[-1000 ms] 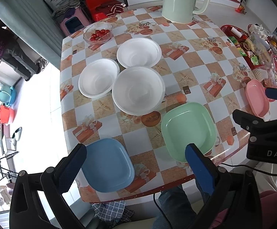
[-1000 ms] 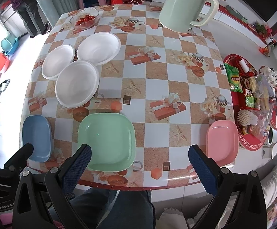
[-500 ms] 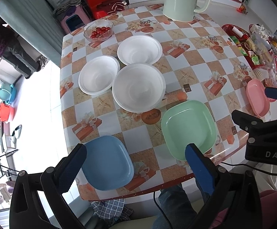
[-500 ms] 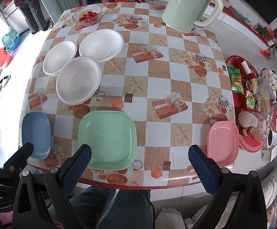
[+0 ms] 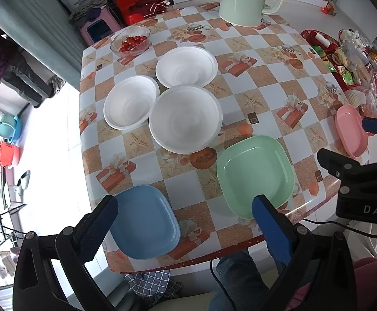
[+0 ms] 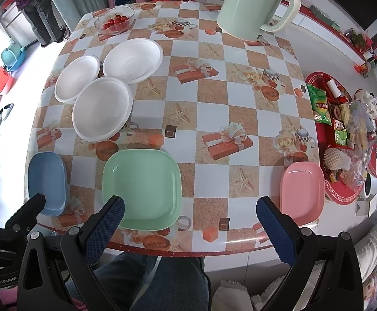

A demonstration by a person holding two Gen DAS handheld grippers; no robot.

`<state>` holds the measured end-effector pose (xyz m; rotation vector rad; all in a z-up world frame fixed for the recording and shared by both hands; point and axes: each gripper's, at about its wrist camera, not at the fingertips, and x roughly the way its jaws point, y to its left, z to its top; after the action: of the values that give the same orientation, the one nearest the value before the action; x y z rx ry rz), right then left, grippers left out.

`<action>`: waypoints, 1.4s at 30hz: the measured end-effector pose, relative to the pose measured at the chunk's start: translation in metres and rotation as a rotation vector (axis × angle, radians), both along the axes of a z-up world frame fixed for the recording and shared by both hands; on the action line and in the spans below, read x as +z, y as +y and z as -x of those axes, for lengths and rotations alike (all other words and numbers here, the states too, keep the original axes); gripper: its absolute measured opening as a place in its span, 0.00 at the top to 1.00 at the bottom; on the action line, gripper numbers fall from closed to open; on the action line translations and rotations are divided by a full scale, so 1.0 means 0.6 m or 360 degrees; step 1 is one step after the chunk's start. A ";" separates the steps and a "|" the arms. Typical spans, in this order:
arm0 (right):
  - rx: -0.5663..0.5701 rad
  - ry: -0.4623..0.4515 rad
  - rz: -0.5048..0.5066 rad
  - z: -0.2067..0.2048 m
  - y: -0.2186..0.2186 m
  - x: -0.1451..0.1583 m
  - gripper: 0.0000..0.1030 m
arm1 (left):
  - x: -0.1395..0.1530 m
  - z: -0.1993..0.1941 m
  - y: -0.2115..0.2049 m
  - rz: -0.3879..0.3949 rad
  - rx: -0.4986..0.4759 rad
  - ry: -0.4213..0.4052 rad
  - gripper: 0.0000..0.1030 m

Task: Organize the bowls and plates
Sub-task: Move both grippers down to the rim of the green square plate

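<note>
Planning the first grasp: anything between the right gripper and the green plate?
Nothing visible. The right gripper is open and empty at the near table edge, and the green plate lies flat just ahead of its left finger, apart from the blue plate and the nearest white bowl.

Both my cams have drifted slightly over the last second. Table (image 5: 242, 96) sits a bit lower in the left view: kettle (image 5: 242, 0) shows more fully and the bowls (image 5: 185, 119) slid down-frame. In the right view the green plate (image 6: 141, 186) sits a touch nearer my right gripper (image 6: 188, 223). Dishes themselves haven't shifted.
</note>
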<state>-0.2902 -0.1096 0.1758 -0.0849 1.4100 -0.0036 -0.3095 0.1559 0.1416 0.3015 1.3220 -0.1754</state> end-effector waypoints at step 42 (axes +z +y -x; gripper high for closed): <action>-0.0160 0.0425 -0.0130 -0.044 -0.040 -0.228 0.01 | -0.205 -0.053 -0.033 0.0123 0.0266 0.0358 0.00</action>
<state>-0.2639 -0.1337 0.0391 0.0560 1.6785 -0.0184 -0.2777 0.1362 0.0183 0.1067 1.5519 -0.1215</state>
